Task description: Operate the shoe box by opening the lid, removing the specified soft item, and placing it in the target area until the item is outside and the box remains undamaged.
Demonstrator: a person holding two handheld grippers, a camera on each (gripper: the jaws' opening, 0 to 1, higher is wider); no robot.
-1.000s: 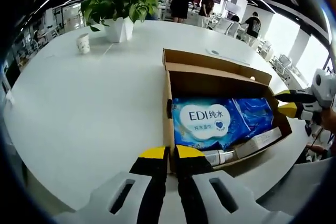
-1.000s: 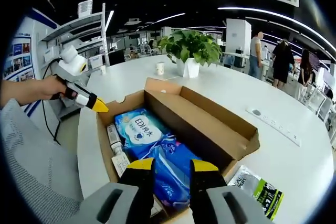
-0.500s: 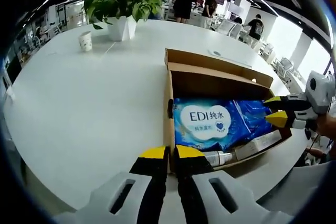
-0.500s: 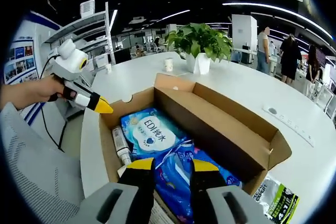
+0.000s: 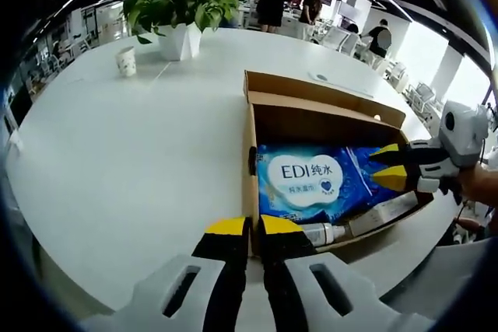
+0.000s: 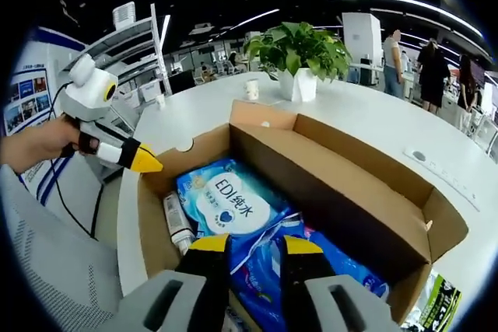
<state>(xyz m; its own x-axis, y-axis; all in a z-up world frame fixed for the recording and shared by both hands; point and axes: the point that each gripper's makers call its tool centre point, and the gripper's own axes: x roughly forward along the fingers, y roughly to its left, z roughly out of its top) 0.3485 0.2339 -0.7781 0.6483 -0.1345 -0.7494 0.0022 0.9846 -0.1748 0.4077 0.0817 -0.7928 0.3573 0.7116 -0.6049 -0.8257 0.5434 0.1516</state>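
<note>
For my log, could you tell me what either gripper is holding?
Nothing: the left gripper is shut beside the shoe box; the right gripper hovers open above the wipes pack.

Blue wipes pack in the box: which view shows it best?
Left gripper view: the blue wipes pack lies whole in the open shoe box, label readable, right gripper over its far end. In the right gripper view the right gripper's own jaws cover the pack's near end.

Your shoe box (image 5: pixel 257 126) is plain matt brown cardboard, raw corrugated edges on the flaps. The blue wipes pack (image 6: pixel 226 204) inside is glossy crinkly plastic film catching the ceiling lights. The white bench (image 5: pixel 117 153) looks smooth with a soft sheen. Your tool tips look like matt yellow-and-black plastic.
</note>
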